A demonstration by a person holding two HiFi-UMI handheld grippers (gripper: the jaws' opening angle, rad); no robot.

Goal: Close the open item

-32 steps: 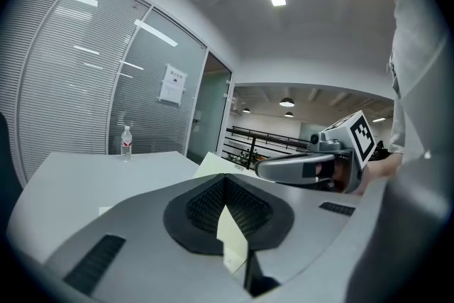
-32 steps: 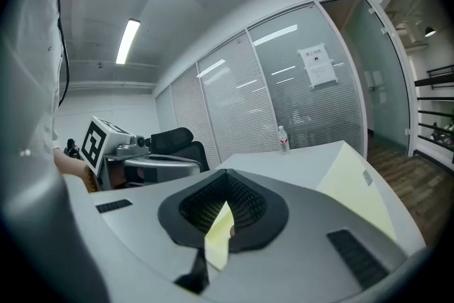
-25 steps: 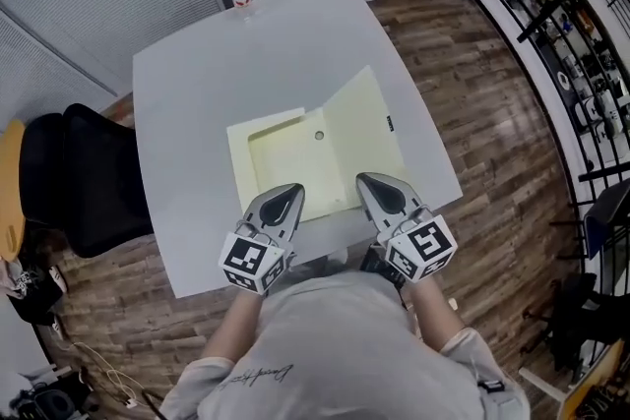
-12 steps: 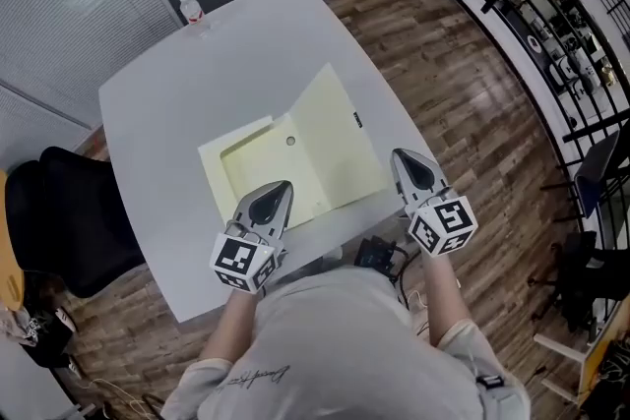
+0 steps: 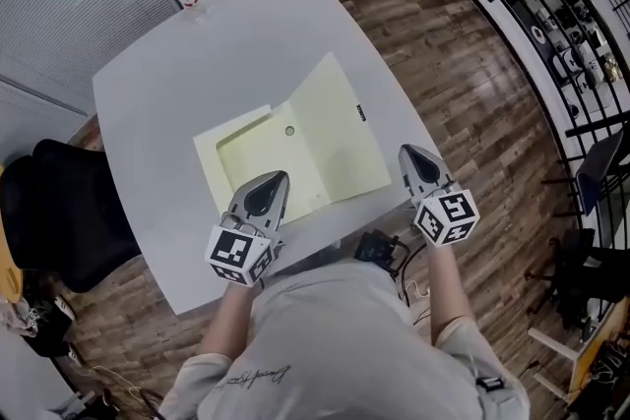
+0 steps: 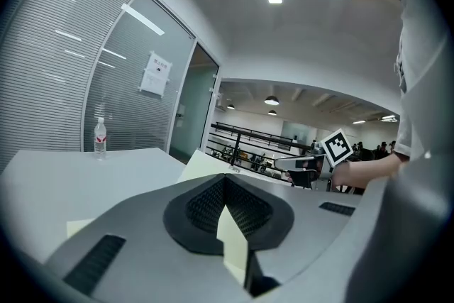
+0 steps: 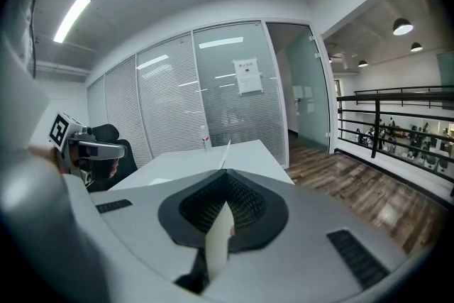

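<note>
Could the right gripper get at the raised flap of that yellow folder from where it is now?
Probably yes. The right gripper hovers just off the table edge, beside the folder's raised flap, and nothing stands between them.

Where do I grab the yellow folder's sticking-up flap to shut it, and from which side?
Take the raised cover by its free right edge, near the small black tab, coming from the right with the right hand-held gripper. That edge is tilted up off the table, and the fold lies on its left, so it should swing over leftward.
</note>
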